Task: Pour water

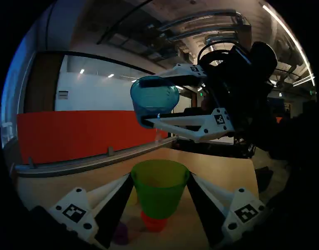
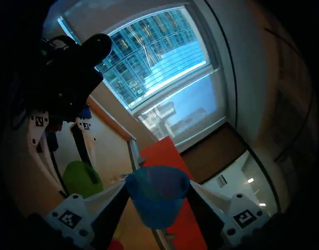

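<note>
While right gripper (image 2: 158, 186) clamps it, blue cup (image 1: 154, 98) overhangs green cup (image 1: 160, 188).

A pale wooden surface (image 1: 226, 164) meets a red partition (image 1: 76, 133) along one edge. Behind the partition stands a white wall (image 1: 97, 93). Pipes (image 1: 201, 18) and a strip light (image 1: 284, 31) cross the bare ceiling. A large window (image 2: 159, 58) faces a glass tower.

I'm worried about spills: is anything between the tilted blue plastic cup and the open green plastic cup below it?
Nothing visible does. In the left gripper view the blue plastic cup, tilted in the right gripper, hangs above the open green plastic cup, with open air between them.
</note>
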Demonstrator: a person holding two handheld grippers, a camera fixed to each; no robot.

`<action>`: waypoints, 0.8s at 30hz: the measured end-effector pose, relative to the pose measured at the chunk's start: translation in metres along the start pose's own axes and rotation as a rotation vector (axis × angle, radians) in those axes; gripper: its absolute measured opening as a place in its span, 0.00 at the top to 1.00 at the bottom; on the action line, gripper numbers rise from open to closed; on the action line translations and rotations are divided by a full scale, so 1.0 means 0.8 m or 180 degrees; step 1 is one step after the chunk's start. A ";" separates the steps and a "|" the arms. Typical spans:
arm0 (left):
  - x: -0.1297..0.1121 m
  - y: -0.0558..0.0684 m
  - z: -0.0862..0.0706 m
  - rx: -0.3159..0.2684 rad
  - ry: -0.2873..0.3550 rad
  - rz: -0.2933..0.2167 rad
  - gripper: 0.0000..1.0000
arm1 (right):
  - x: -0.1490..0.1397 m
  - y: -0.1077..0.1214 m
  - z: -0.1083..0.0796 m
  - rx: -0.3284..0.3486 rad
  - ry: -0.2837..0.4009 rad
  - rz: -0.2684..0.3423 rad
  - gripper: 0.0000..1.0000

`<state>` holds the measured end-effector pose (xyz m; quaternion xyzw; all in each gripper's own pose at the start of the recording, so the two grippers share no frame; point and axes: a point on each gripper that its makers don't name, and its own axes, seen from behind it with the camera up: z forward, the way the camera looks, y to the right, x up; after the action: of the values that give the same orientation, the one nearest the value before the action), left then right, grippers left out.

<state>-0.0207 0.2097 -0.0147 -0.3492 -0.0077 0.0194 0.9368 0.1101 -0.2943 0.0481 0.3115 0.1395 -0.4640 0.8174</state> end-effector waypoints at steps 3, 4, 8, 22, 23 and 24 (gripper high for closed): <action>0.001 0.002 0.000 -0.0011 0.0003 0.0010 0.12 | 0.000 0.002 0.000 -0.0014 -0.0009 -0.0047 0.09; 0.001 0.002 0.001 -0.0013 0.0003 0.0011 0.12 | -0.001 0.003 0.000 -0.0020 -0.0011 -0.0064 0.09; 0.002 0.003 0.001 -0.0020 0.0003 0.0013 0.12 | -0.002 0.007 0.000 -0.0047 -0.0020 -0.0132 0.09; 0.000 0.004 0.002 -0.0038 -0.0006 0.0018 0.12 | -0.006 0.015 0.000 -0.0109 -0.0036 -0.0322 0.09; 0.000 0.004 0.002 -0.0039 -0.0005 0.0016 0.12 | -0.006 0.015 0.000 -0.0113 -0.0036 -0.0335 0.10; 0.000 0.004 0.002 -0.0039 -0.0004 0.0014 0.12 | -0.006 0.015 0.000 -0.0118 -0.0037 -0.0348 0.10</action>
<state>-0.0210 0.2135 -0.0155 -0.3550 -0.0077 0.0217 0.9346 0.1179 -0.2863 0.0553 0.2856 0.1601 -0.5072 0.7972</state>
